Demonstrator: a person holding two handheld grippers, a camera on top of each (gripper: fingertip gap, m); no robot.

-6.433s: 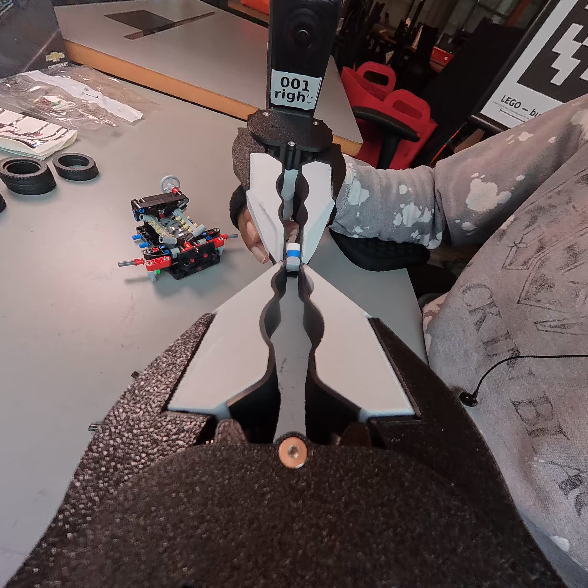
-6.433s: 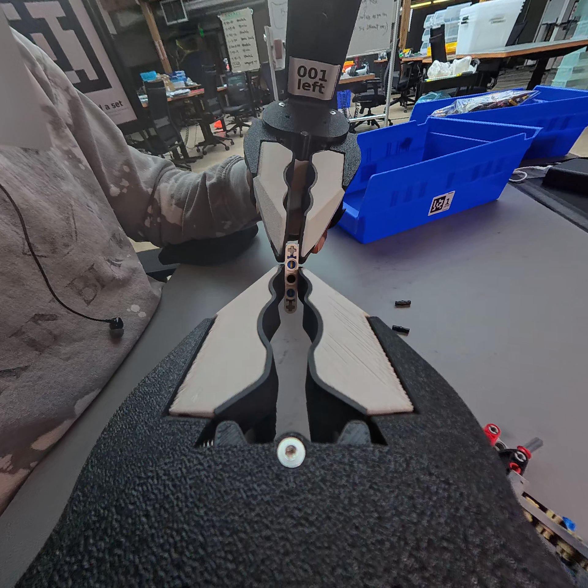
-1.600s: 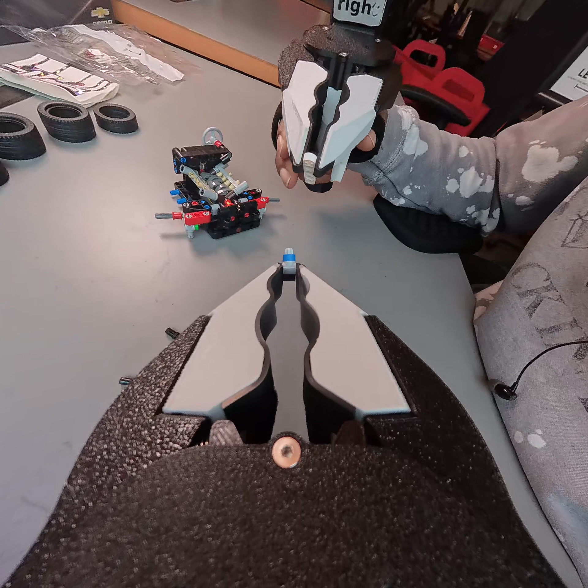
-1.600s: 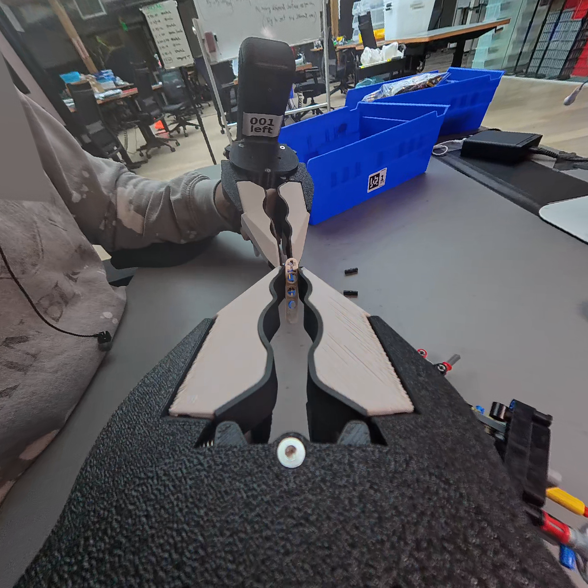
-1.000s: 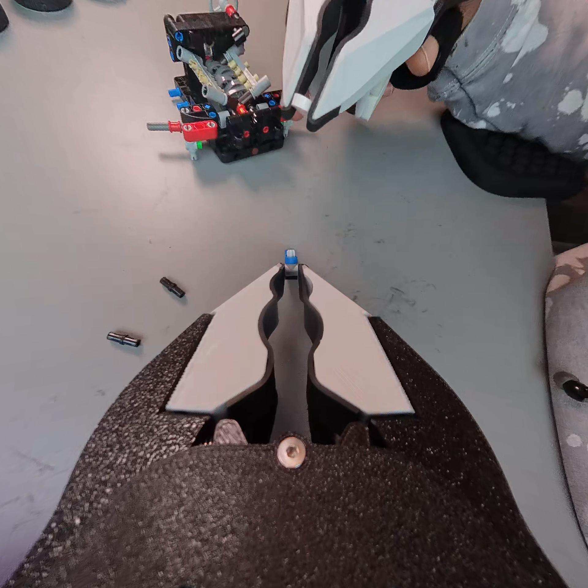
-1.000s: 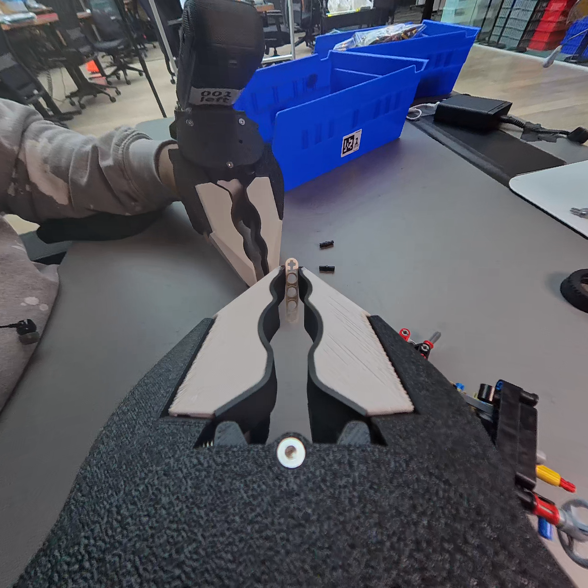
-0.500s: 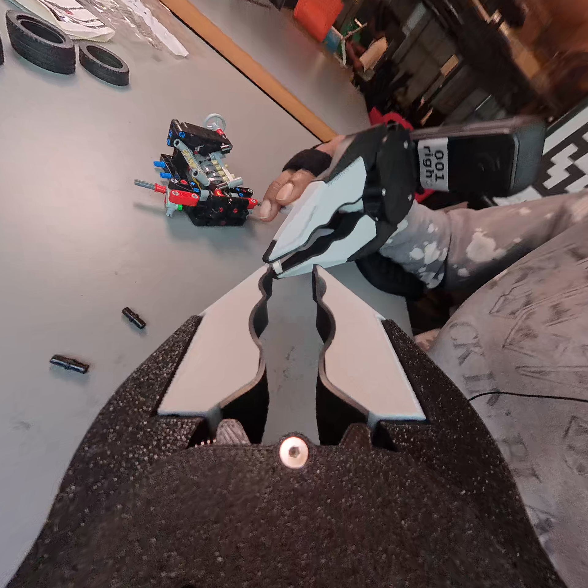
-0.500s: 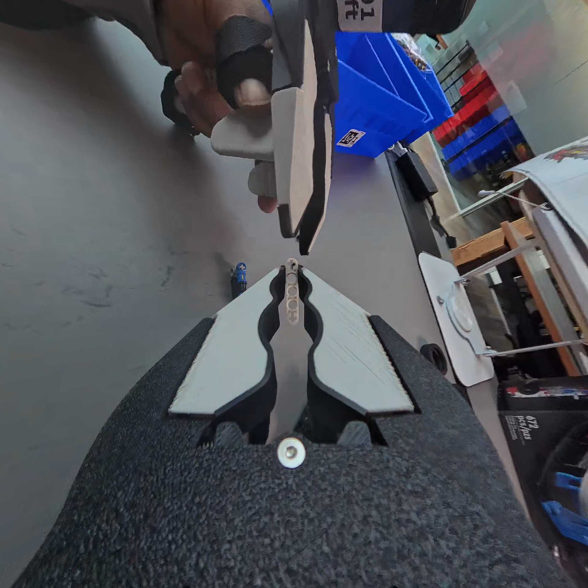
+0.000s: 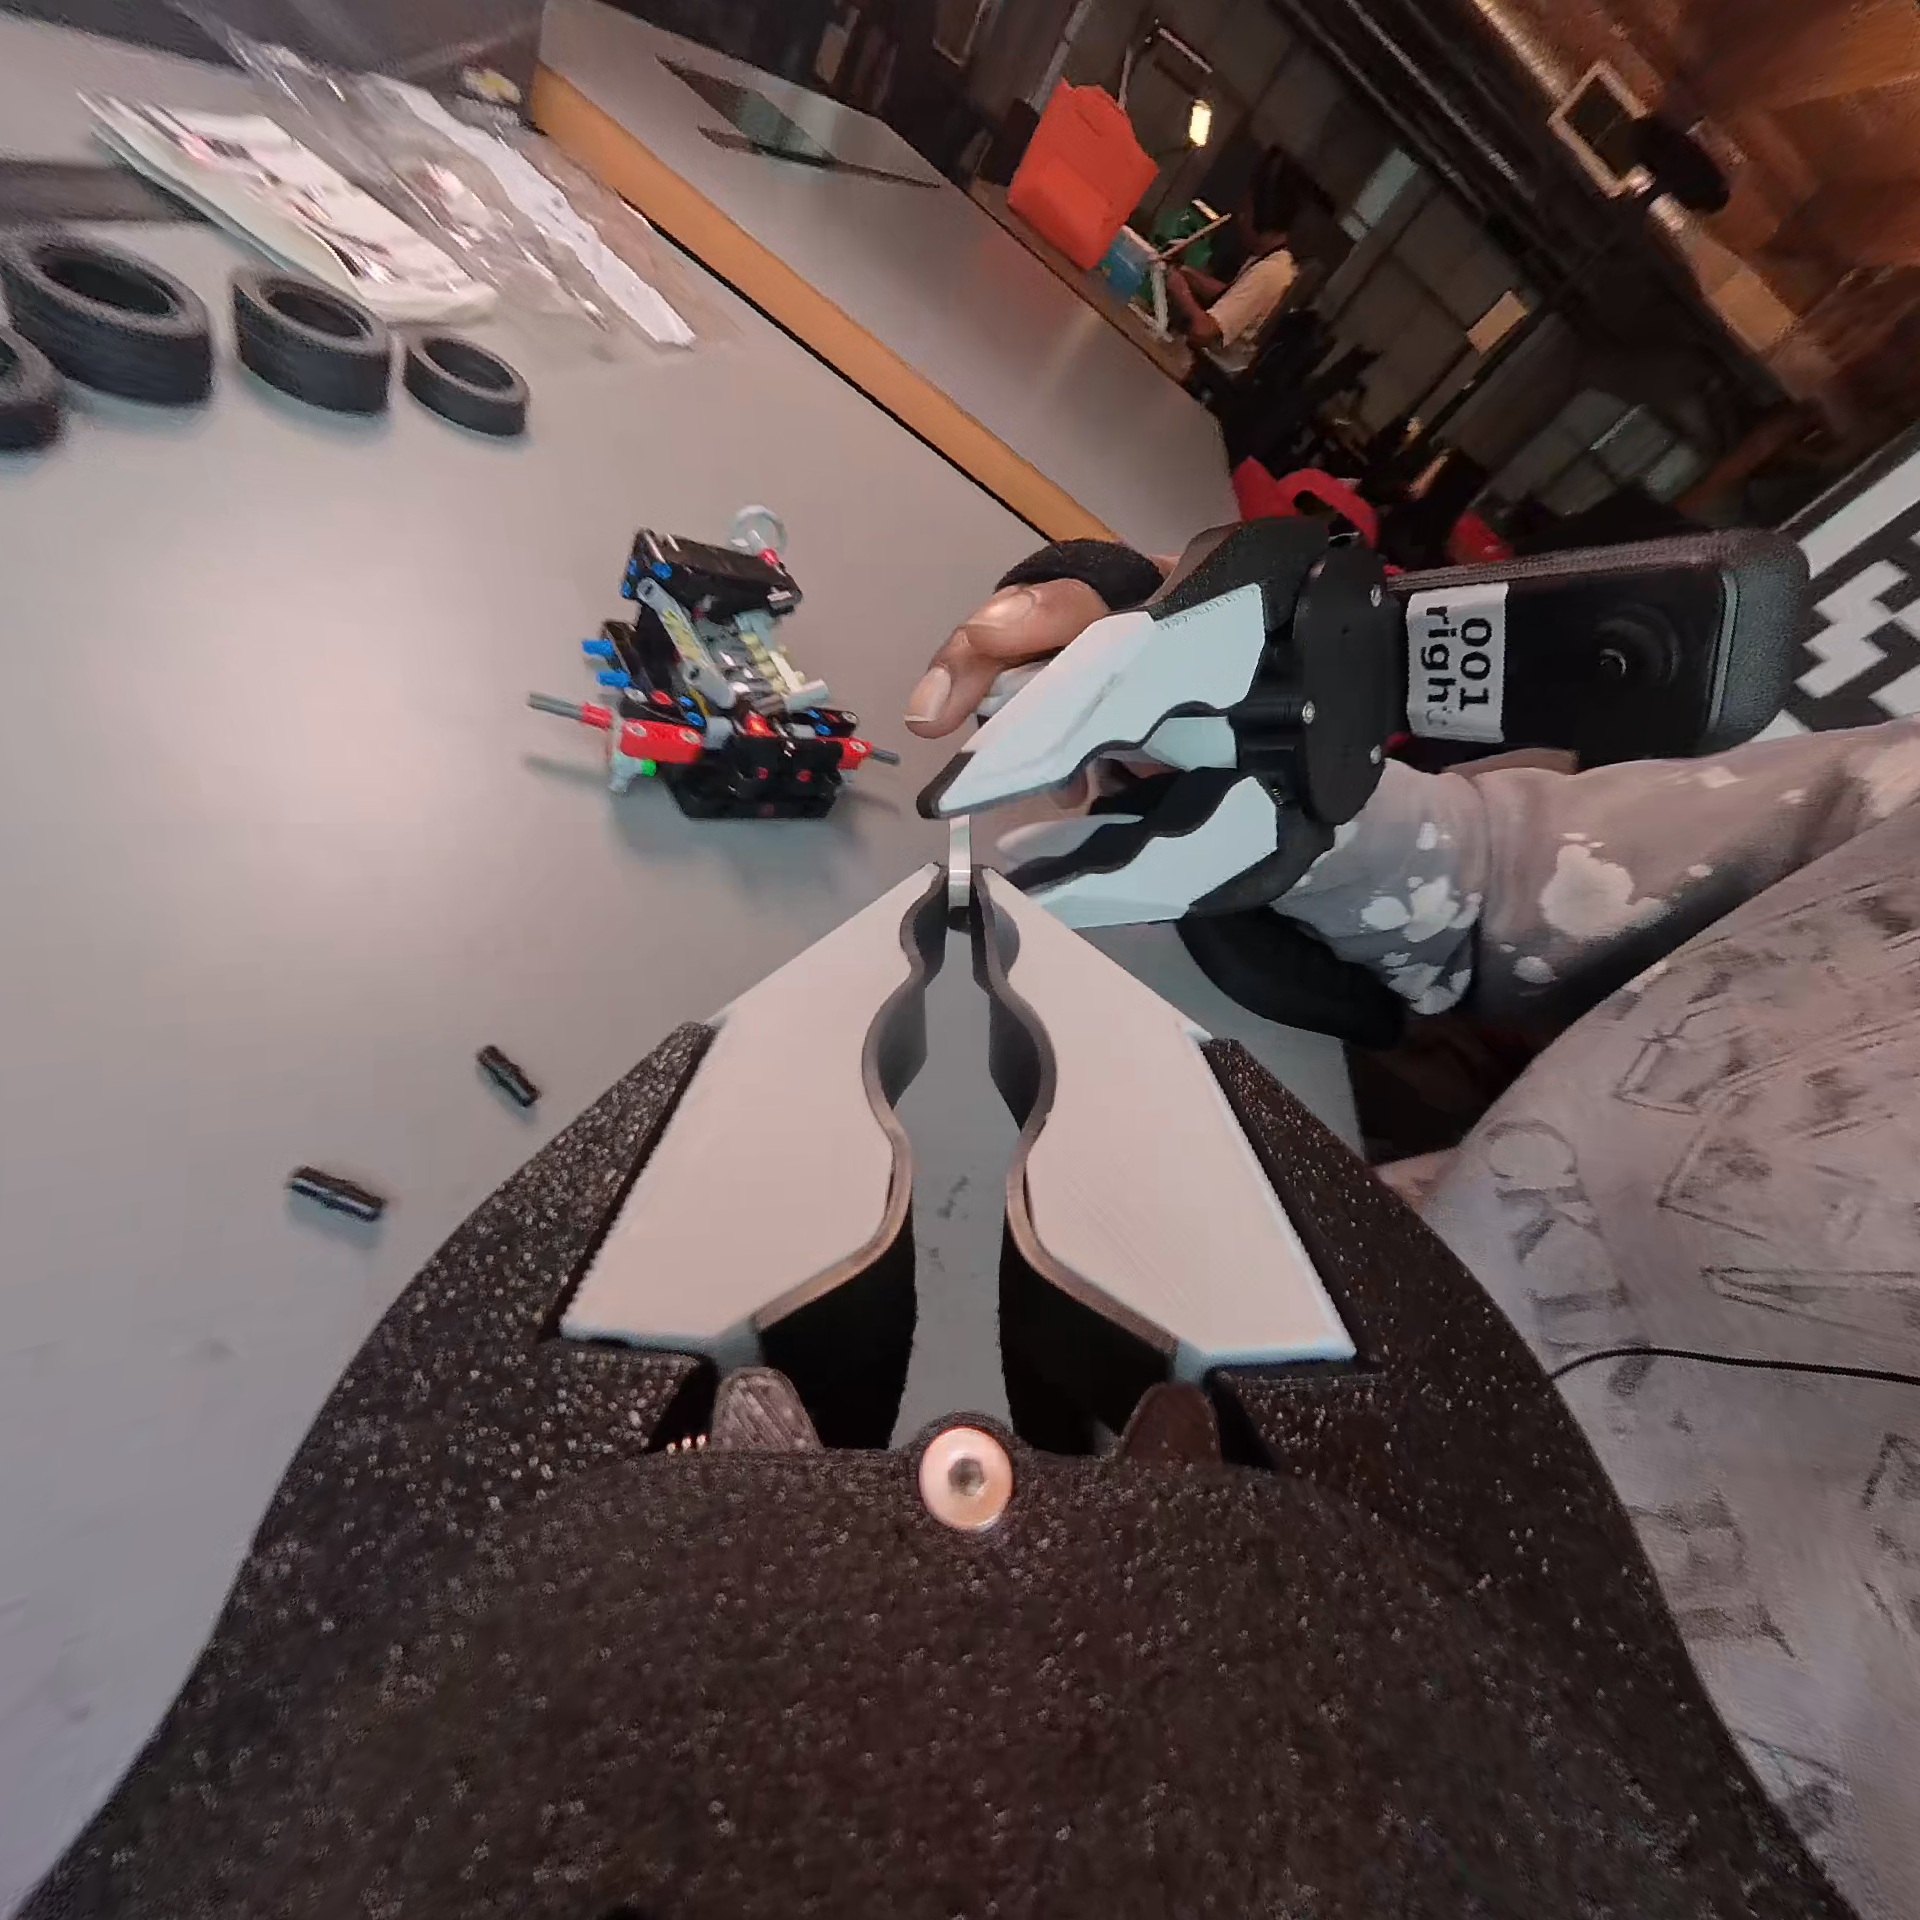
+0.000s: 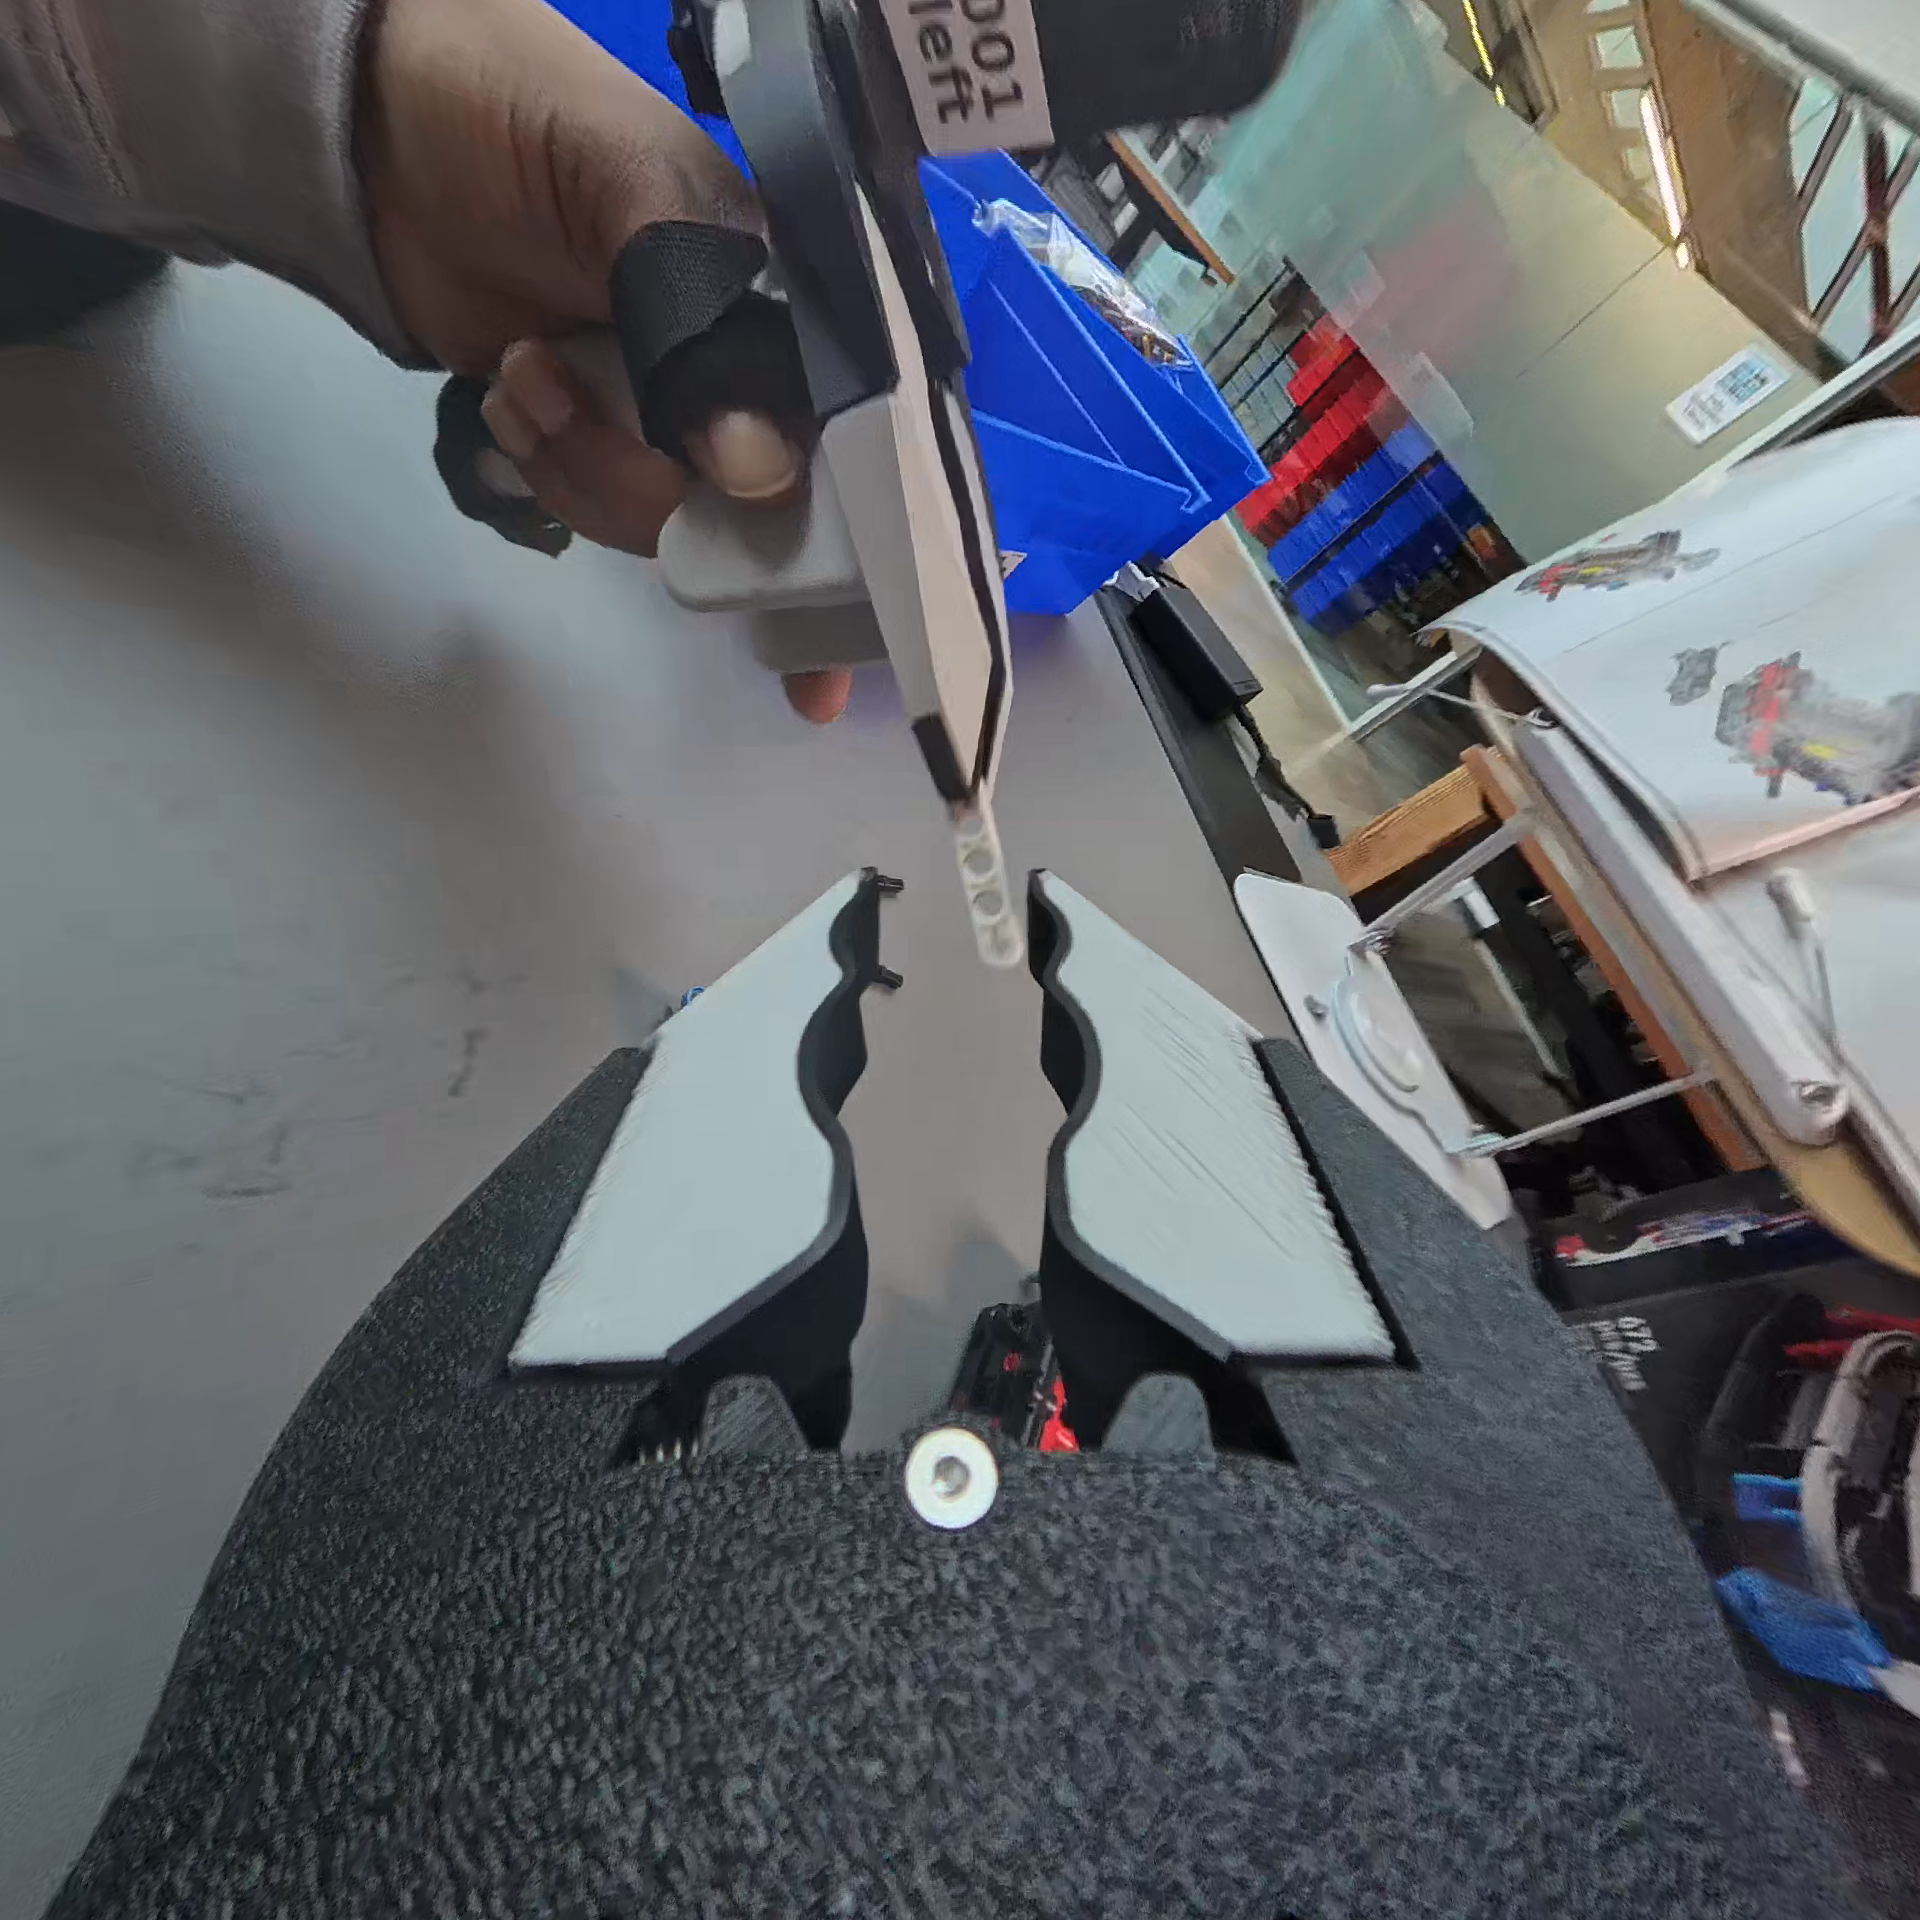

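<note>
Presently the left gripper [image 9: 961, 883] is clamped on a pale holed strip [image 10: 985, 894]; the right gripper [image 10: 961, 883] stands wide apart around it.

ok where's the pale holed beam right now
The pale holed beam is pinched in the left gripper, hanging between the open right gripper fingers without touching them.

Left tool [image 9: 961, 902] pinched closed; right tool [image 10: 951, 899] spread wide.
</note>
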